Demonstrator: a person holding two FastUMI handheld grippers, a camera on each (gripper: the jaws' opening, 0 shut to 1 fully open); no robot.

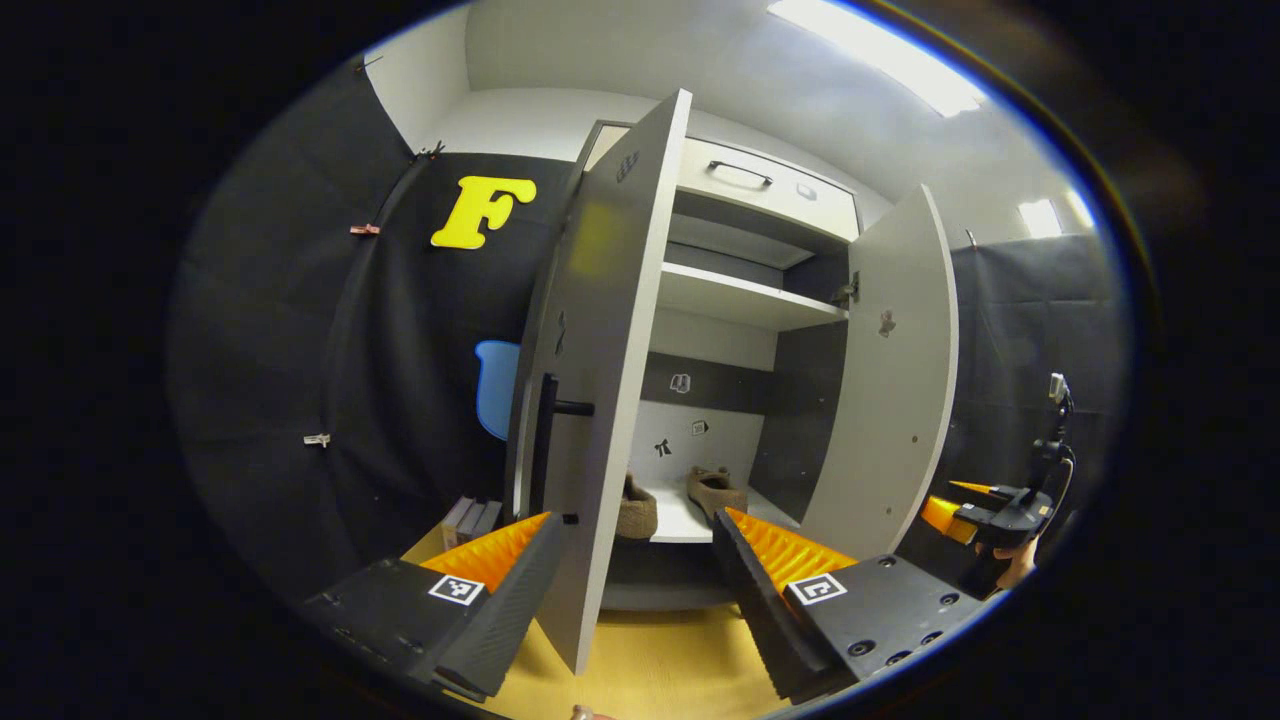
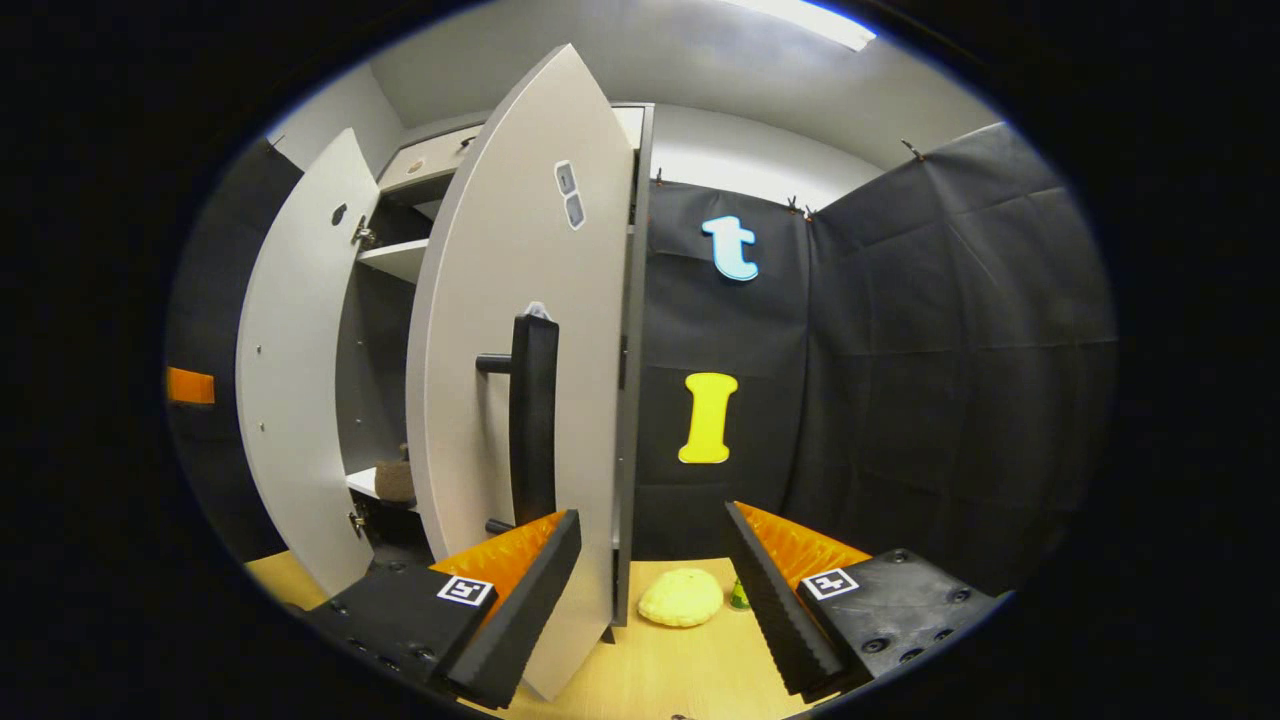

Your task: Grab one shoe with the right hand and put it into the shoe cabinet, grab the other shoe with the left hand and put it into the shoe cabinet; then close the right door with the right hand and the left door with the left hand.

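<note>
Shoe cabinet (image 1: 745, 300) standing tall against the black booth wall, both doors swung open. Two shoes inside on the cabinet's lowest shelf: left shoe (image 1: 636, 508) partly hidden behind the left door's edge, right shoe (image 1: 716, 490) a little deeper in, near the cabinet's dark right wall (both brownish, toes hard to make out). Drawer (image 1: 765, 180) with a dark pull at the cabinet's top, one bare shelf below it.

Left gripper (image 1: 640, 560) low in front of the cabinet, fingers spread wide and pinching nothing, the left door (image 1: 610, 380) standing edge-on between them; contact between either finger and the panel cannot be told. Dark bar handle (image 1: 547, 440) on that door's outer face, to the left of its edge.

Right gripper (image 2: 650, 580) also spread wide, gripping nothing, low beside the cabinet's right door (image 2: 520, 400). That door's outer face turned toward it, with a long dark vertical handle (image 2: 533, 420) just above the gripper's left finger. Past the door, a slice of the cabinet interior with one shoe on the bottom shelf. On the yellow floor (image 2: 660, 680) just right of the cabinet's side panel, a pale yellow rounded object (image 2: 681, 598) and a small green item (image 2: 739, 597) beside it.

From the left gripper view, the right gripper seen again, off to the right of the right door, a hand (image 1: 1018, 565) wrapped round its grip.
</note>
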